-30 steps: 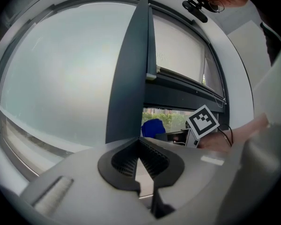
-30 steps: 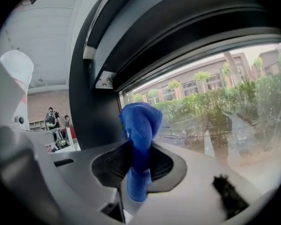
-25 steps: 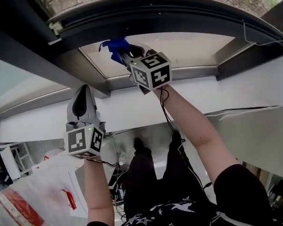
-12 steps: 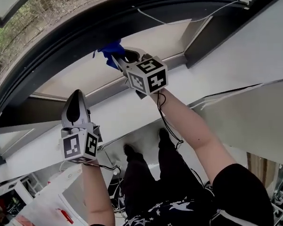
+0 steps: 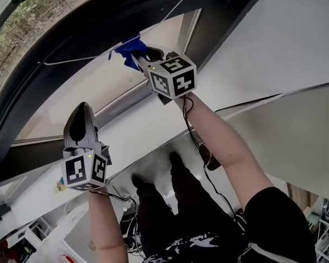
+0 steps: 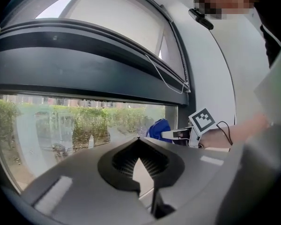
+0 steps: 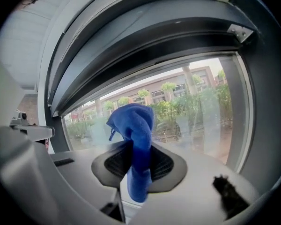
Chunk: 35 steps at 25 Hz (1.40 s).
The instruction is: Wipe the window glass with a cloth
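Observation:
A blue cloth [image 7: 136, 139] is pinched between the jaws of my right gripper [image 7: 136, 149], bunched above them and hanging below. In the head view that gripper [image 5: 138, 59] holds the cloth [image 5: 128, 47] up close to the window glass [image 5: 98, 84], under the dark frame; whether it touches the pane I cannot tell. My left gripper [image 5: 79, 107] is lower and to the left, pointing up at the window. Its jaws meet at the tip with nothing between them [image 6: 138, 140]. From there the cloth [image 6: 158, 128] appears to the right, against the glass [image 6: 61, 125].
A thick dark window frame [image 5: 71, 43] arches over the pane, and a thin cord [image 6: 166, 81] hangs along it. A white wall [image 5: 274, 37] stands to the right. A white sill [image 5: 126, 133] runs below the glass. The person's legs and feet [image 5: 170, 201] are underneath.
The head view has swung, so the window now appears tilted up to the right. The right gripper keeps the cloth at the glass. The left gripper sits slightly lower and further left.

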Available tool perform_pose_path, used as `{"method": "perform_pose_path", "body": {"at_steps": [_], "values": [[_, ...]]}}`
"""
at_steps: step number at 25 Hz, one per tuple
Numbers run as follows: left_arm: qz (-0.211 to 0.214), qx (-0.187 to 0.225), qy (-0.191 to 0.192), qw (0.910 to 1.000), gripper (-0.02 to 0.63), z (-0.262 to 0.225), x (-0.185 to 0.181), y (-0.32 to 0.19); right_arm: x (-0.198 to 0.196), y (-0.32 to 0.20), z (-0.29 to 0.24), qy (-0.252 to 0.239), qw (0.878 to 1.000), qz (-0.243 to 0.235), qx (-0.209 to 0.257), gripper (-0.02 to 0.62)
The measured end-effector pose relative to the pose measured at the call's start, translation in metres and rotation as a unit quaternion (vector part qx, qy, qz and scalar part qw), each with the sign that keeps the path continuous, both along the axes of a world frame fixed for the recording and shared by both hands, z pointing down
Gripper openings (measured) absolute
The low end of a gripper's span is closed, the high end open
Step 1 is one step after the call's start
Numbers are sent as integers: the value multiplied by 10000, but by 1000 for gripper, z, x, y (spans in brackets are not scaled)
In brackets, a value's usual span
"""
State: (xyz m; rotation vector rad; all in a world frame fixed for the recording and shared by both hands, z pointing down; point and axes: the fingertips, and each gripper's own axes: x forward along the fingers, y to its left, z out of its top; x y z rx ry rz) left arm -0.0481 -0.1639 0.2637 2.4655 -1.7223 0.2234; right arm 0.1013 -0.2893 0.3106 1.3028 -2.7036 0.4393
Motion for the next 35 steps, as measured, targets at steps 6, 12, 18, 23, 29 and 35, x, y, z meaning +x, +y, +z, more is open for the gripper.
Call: {"method": "perform_pose_path", "body": {"at_steps": [6,12,18,23,29,35], "values": [[258,72,32,9996,8,-5,57,-26,81,-23,-3,-40,9988,490,5,86],[542,107,-20,9985,8,-10,104,-44,152,-41,-5,-25,9940,1091,49,86],[835,20,-48,9965,8,-6,138,-50,193,-49,0,-84,9876,1566,-86,86],[805,17,40,9967,8,0,139,-51,190,-43,4,31,9889,1482,-113,86],[584,61,116,9982,8,0,115,-32,165,-26,3,135,9914,1296,-144,86],[82,27,106,9999,8,10,11,12,32,31,9,406,9979,489,-81,86]]}}
